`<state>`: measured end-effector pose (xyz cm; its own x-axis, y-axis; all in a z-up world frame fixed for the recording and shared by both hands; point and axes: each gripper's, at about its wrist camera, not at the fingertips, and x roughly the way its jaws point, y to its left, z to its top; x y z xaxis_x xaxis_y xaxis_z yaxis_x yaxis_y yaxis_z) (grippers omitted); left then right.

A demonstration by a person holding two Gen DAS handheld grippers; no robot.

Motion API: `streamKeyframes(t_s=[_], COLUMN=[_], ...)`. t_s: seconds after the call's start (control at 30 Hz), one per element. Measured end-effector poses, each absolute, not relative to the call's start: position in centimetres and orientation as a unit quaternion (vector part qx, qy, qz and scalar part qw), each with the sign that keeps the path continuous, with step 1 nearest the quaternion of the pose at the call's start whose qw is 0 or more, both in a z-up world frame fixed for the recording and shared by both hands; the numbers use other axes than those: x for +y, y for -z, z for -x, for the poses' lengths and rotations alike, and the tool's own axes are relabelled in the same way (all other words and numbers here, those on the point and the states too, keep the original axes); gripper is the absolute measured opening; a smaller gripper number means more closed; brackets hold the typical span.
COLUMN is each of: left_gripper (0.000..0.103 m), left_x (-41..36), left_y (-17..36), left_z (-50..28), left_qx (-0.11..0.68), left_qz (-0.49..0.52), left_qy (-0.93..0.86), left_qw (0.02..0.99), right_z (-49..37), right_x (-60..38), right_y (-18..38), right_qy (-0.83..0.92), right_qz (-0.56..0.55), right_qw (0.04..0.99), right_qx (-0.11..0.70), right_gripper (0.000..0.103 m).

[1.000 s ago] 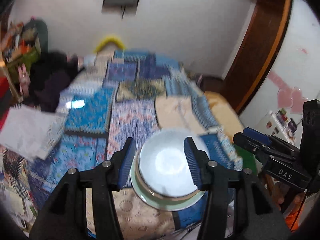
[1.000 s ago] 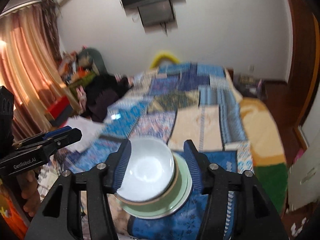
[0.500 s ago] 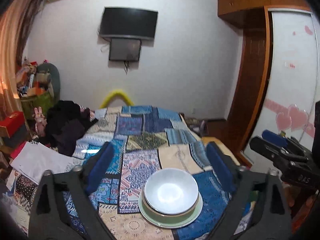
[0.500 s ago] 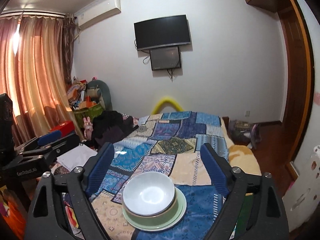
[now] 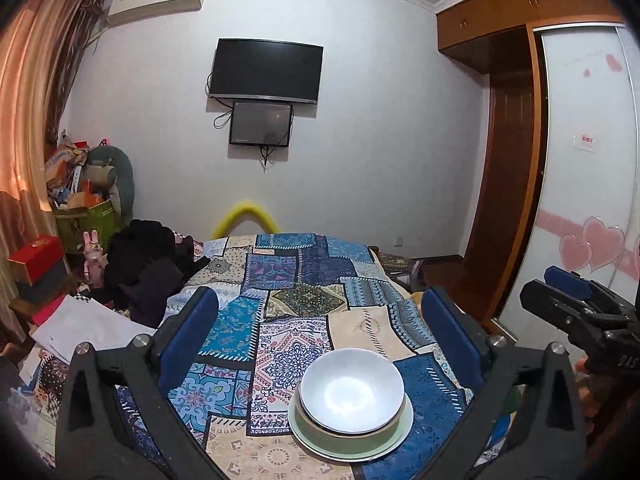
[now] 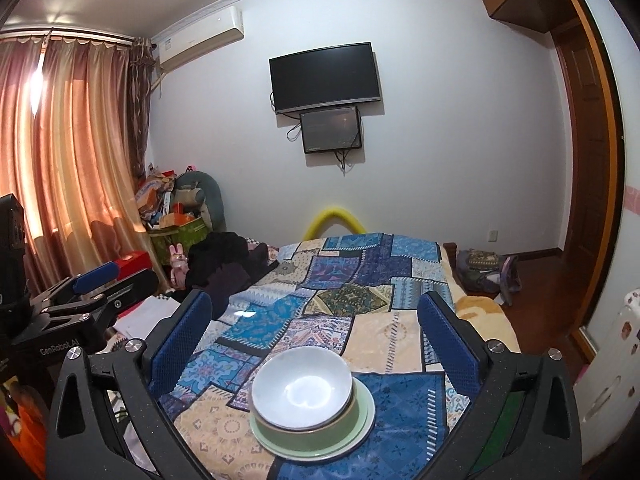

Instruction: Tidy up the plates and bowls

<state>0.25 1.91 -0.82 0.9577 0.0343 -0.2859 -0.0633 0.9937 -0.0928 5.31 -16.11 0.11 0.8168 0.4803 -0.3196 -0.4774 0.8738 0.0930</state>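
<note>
A white bowl [image 5: 351,395] sits nested in a green bowl [image 5: 316,426], and both stand on a pale green plate [image 5: 394,442] on the patchwork bedspread [image 5: 280,320]. The same stack shows in the right wrist view: white bowl [image 6: 302,386], green bowl [image 6: 344,416], plate [image 6: 360,434]. My left gripper [image 5: 320,340] is open and empty, held back above the stack. My right gripper [image 6: 314,338] is open and empty, also back from the stack. Each gripper shows at the edge of the other's view: right gripper [image 5: 580,312], left gripper [image 6: 96,292].
The bed runs toward the far wall with a TV [image 5: 266,70]. Dark clothes [image 5: 148,272] and white papers [image 5: 84,328] lie on its left side. Clutter and curtains [image 6: 68,152] stand left; a wardrobe [image 5: 580,180] and bare floor [image 6: 544,292] are right.
Both grippers opened wide and pulled up and back from the bowl stack. The view now takes in the whole room; the stack stays on the bed.
</note>
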Motion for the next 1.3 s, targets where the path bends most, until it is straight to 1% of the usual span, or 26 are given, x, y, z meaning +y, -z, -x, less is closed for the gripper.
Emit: streamKeyframes(t_s=[1.3], left_gripper=[0.103], left_x=[1.09], left_y=[1.05], left_z=[-0.49], left_qx=[0.152], left_qz=[0.039], left_qy=[-0.018], left_qw=[0.988], right_z=[-4.89], right_x=[-15.92], right_y=[-0.07], right_qy=[-0.255], right_qz=[-0.002], right_qw=[0.952], right_qx=[0.169], right_gripper=[0.103])
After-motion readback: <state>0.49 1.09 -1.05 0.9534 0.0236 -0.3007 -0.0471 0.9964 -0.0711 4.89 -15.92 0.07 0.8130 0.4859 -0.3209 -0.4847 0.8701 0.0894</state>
